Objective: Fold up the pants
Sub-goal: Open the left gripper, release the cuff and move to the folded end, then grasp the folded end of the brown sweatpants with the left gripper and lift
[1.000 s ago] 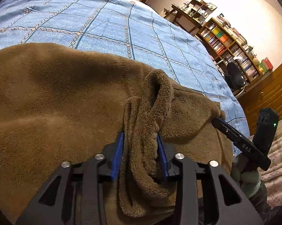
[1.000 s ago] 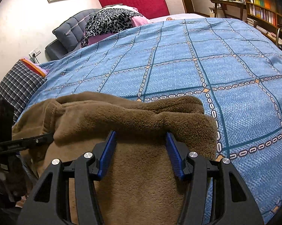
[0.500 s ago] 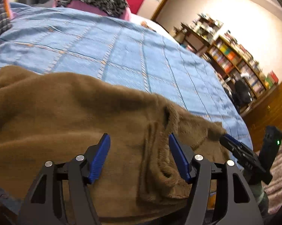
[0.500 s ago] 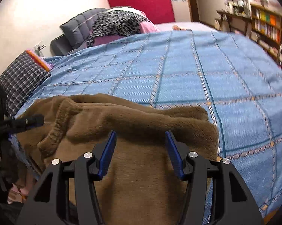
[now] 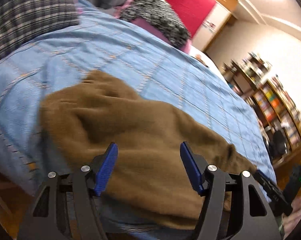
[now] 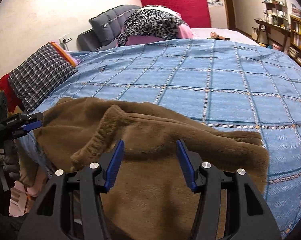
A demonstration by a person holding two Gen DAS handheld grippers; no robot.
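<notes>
1. A bedroom: a bed (image 6: 220,84) under a blue checked cover, a plaid pillow (image 6: 40,74) at its left edge, a leopard-print cloth (image 6: 150,25) by the grey headboard, and bookshelves (image 5: 278,108) along the far wall.
2. The brown fleece pants (image 6: 150,140) lie bunched along the near edge of the bed, part hanging over it, with an elastic band ridge standing up left of centre.
3. The left gripper (image 5: 149,168) has jaws released, just opened, nothing pinched; fleece lies beneath them. The right gripper (image 6: 149,164) also stands apart over the cloth, gripping nothing.
4. Risk: the overhanging part could drag the pile off the bed, since nothing holds it. A pinch on thick fleece may catch several layers and spoil the fold.
5. White lettering on each gripper's side is too small to read.
</notes>
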